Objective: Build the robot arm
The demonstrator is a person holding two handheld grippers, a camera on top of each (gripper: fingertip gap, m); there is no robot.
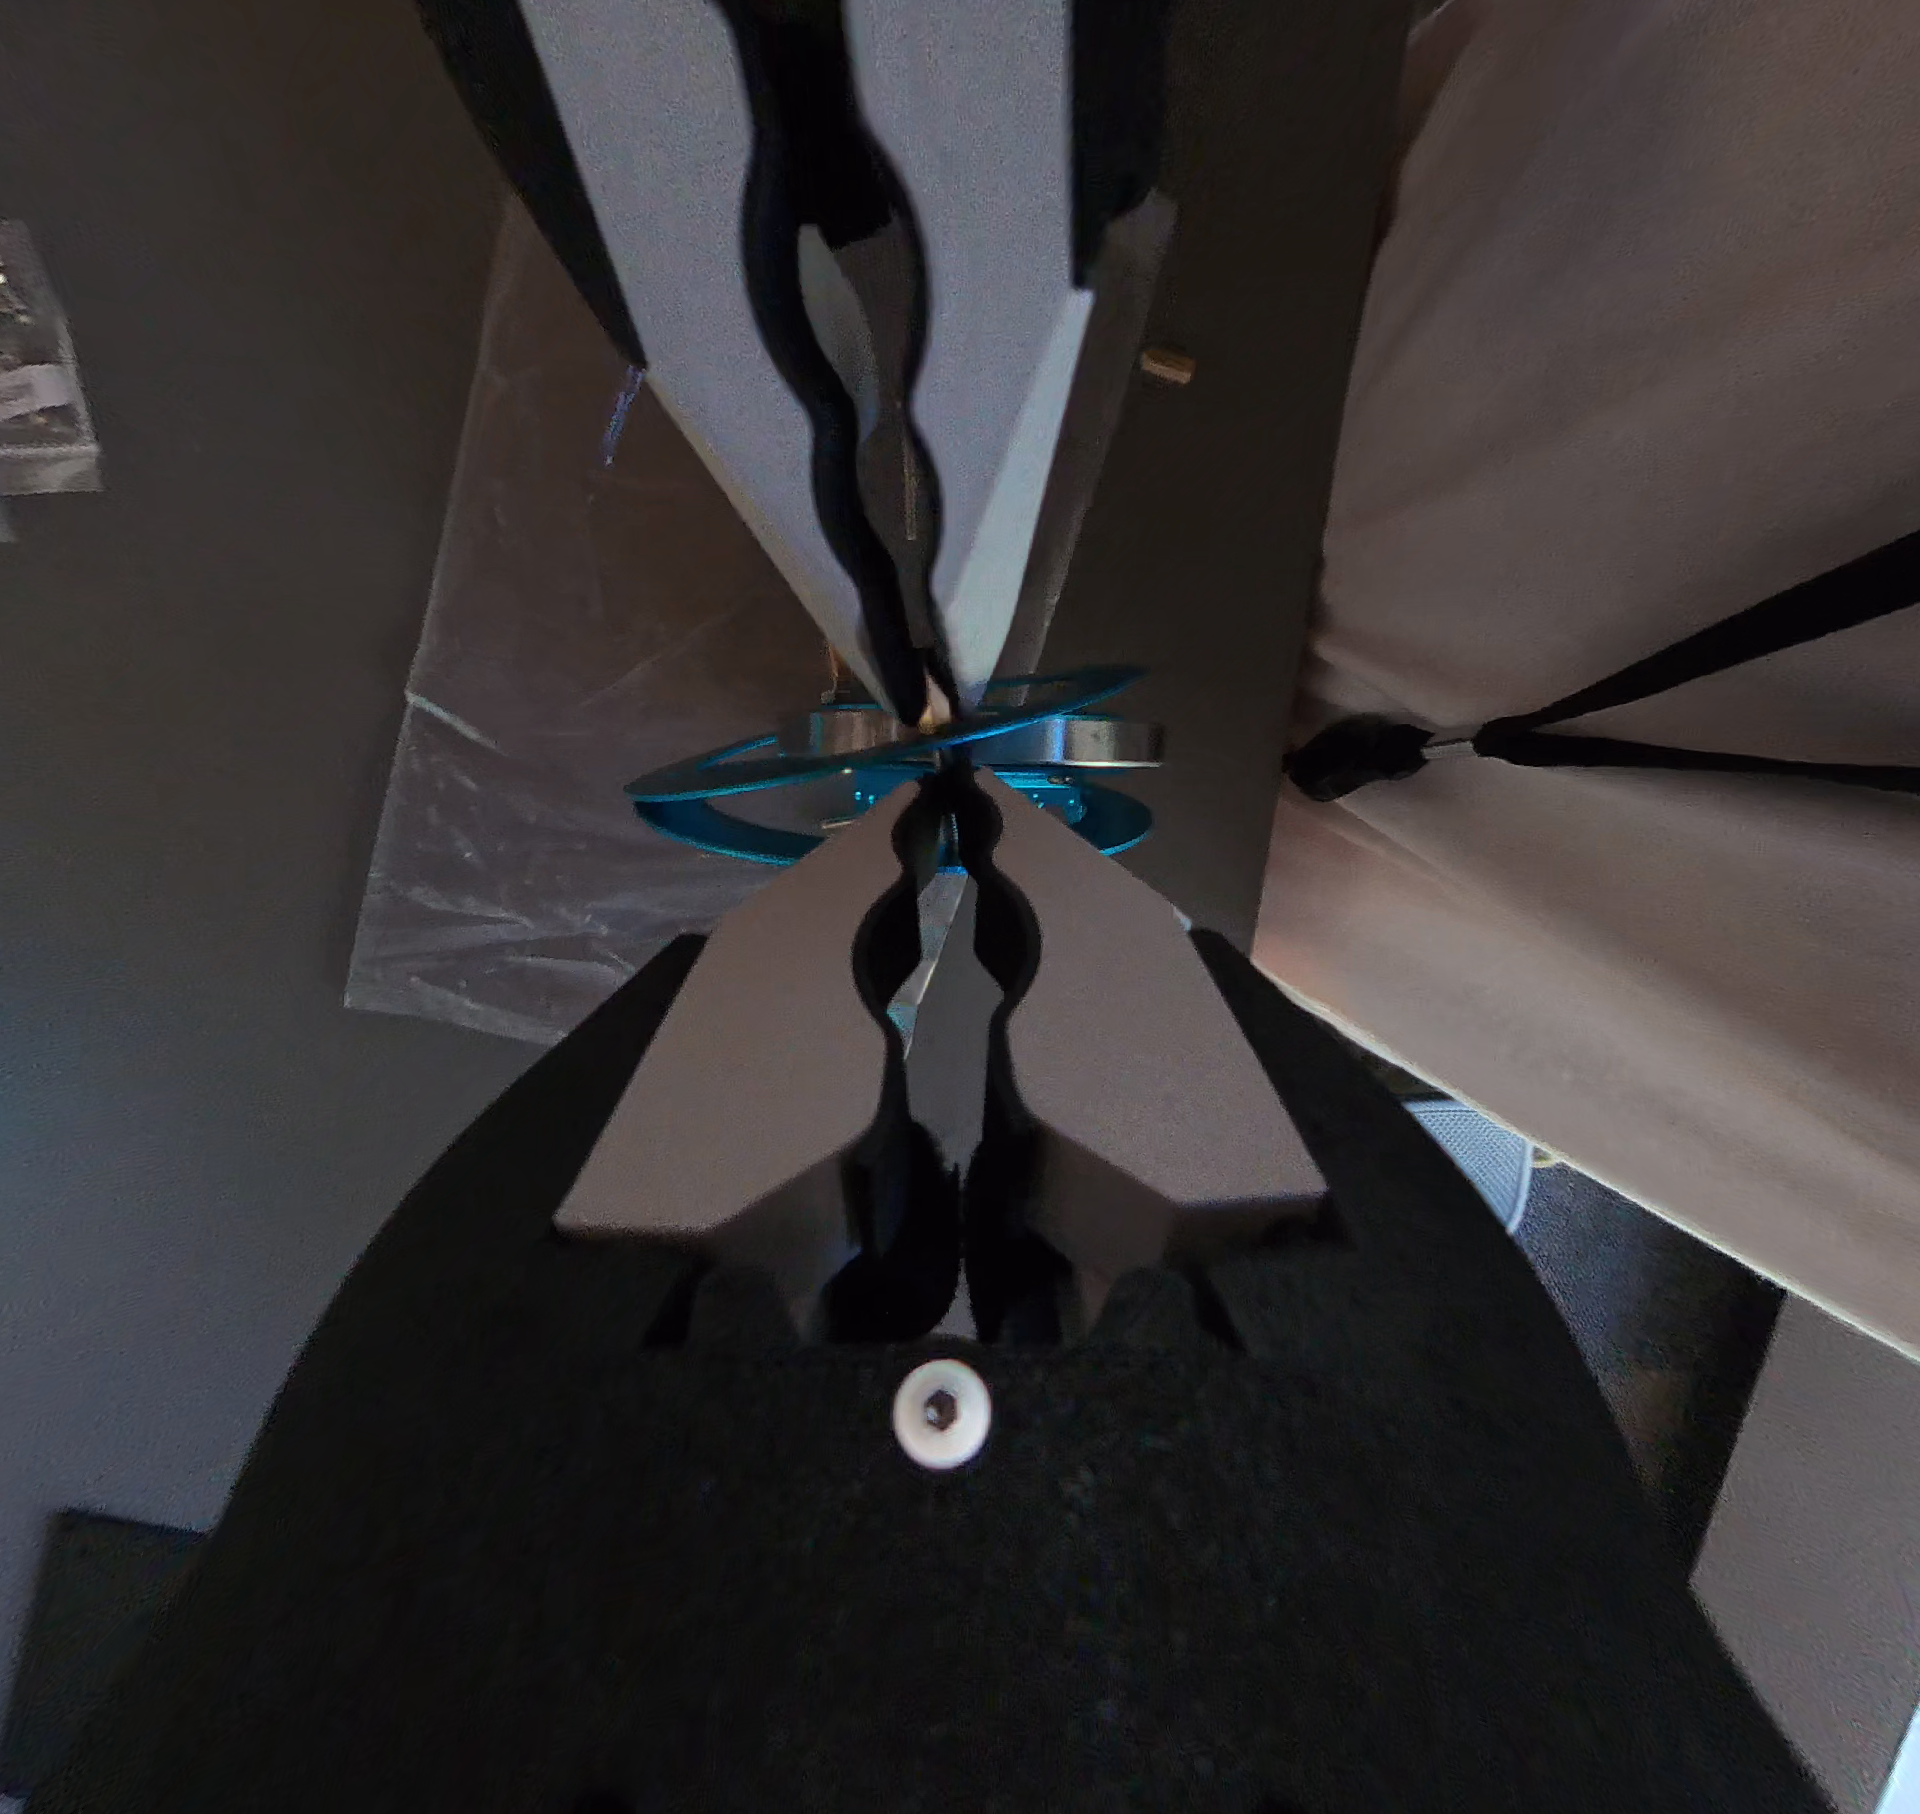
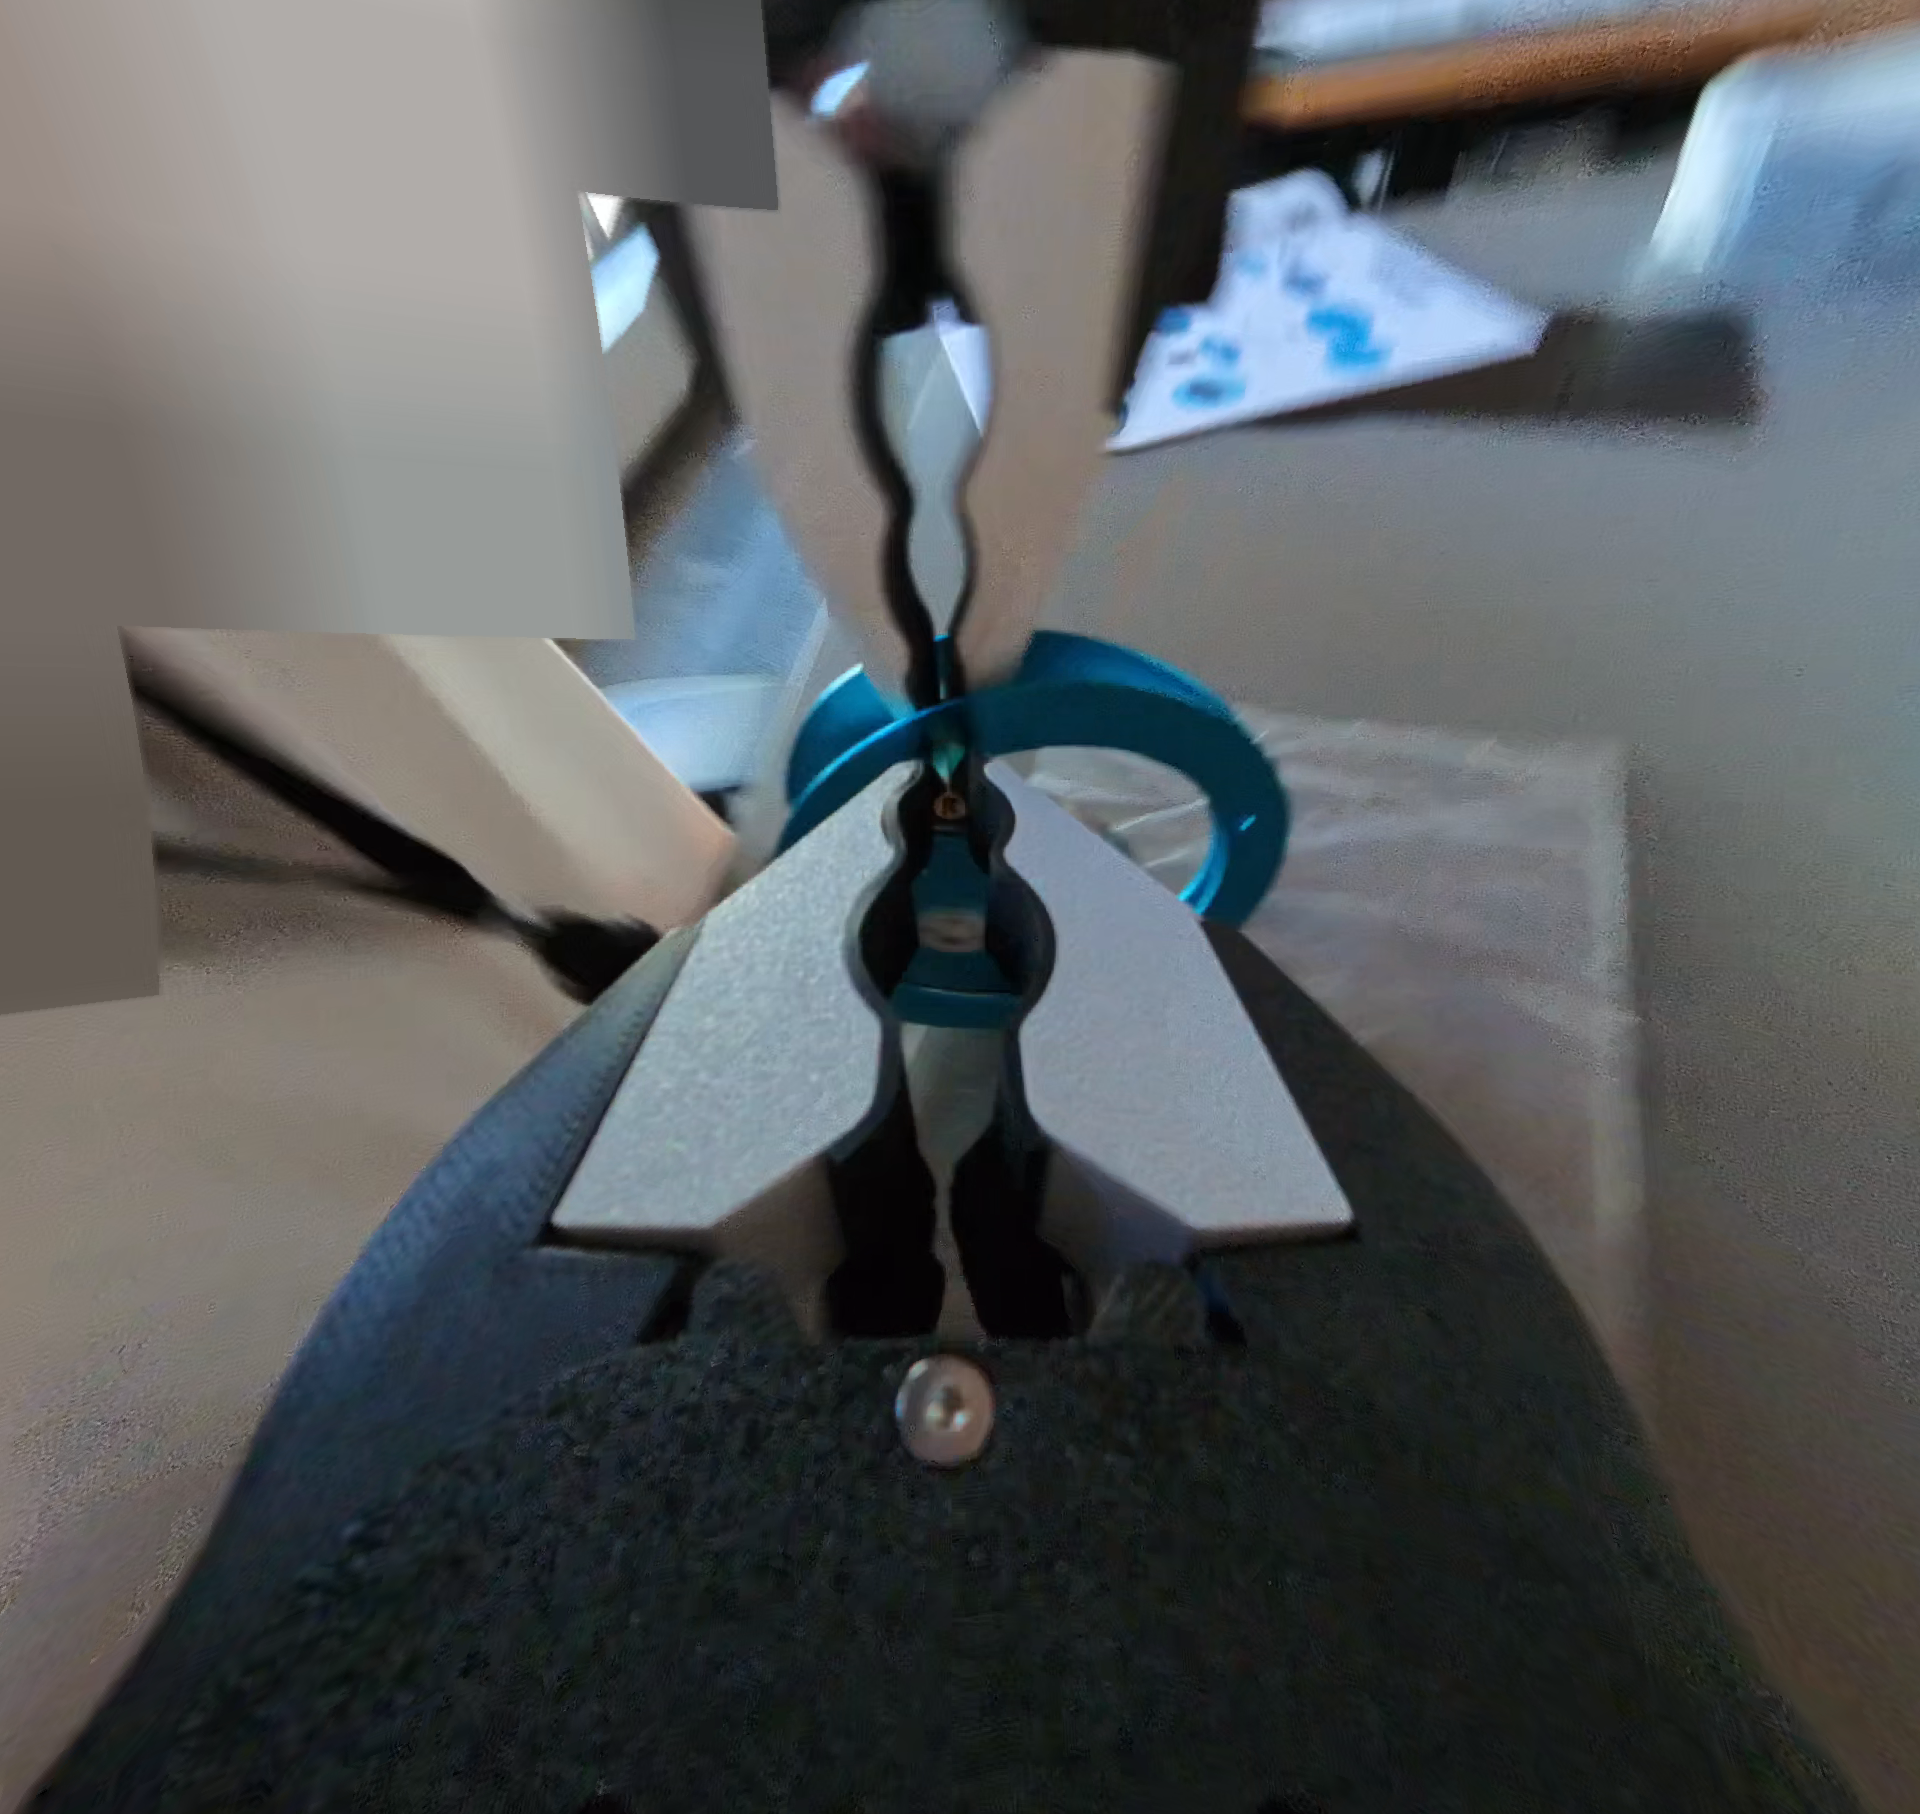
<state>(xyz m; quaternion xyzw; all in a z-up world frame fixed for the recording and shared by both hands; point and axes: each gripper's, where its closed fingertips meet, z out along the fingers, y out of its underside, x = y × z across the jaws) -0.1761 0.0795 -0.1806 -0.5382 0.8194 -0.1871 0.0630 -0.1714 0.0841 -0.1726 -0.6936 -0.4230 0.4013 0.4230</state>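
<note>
The left gripper (image 1: pixel 940 777) is closed tight on the edge of a blue metal ring assembly (image 1: pixel 1081 738), nested blue rings around a silvery band. The right gripper (image 1: pixel 928 699) faces it from the far side, also pinched shut on the same piece, so it hangs in the air braced at both ends. Beneath lies a clear plastic bag (image 1: pixel 540 725) on a grey surface (image 1: pixel 208 933). Farther off, a white sheet with blue shapes (image 2: pixel 1340 330) lies flat.

The two grippers meet tip to tip on the blue ring (image 2: pixel 1236 777), blocking each other; the plastic bag (image 2: pixel 1455 829) lies flat beneath, with open room around it.
</note>
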